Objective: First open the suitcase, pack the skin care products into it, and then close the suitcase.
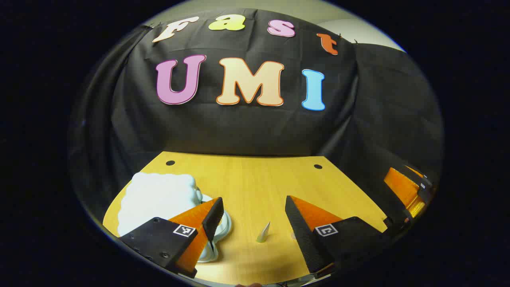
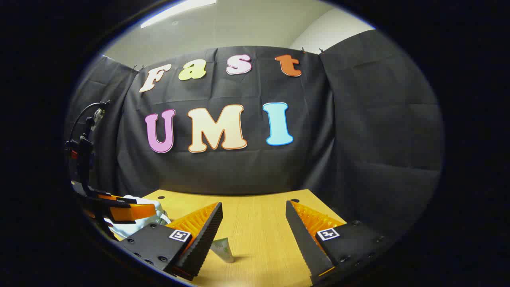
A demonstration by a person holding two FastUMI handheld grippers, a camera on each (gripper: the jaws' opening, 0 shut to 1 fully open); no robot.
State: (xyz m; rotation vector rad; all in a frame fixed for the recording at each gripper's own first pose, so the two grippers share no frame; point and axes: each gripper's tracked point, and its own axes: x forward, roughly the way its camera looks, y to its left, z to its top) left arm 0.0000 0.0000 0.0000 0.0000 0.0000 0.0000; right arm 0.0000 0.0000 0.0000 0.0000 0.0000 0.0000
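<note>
Both hand-held grippers, left and right, gape wide and empty; I judge little done; the white cloud-shaped suitcase sits lower left on the surface; a skin care tube lies unpacked at bottom centre.

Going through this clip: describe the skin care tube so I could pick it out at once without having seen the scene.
Start from the wooden table in front of the black cloth wall. The white cloud-shaped suitcase sits at its left side; the tube lies alone on bare wood to the right of it. It is small, pale green-white and flat-ended, unlike the bulky white case.
</note>
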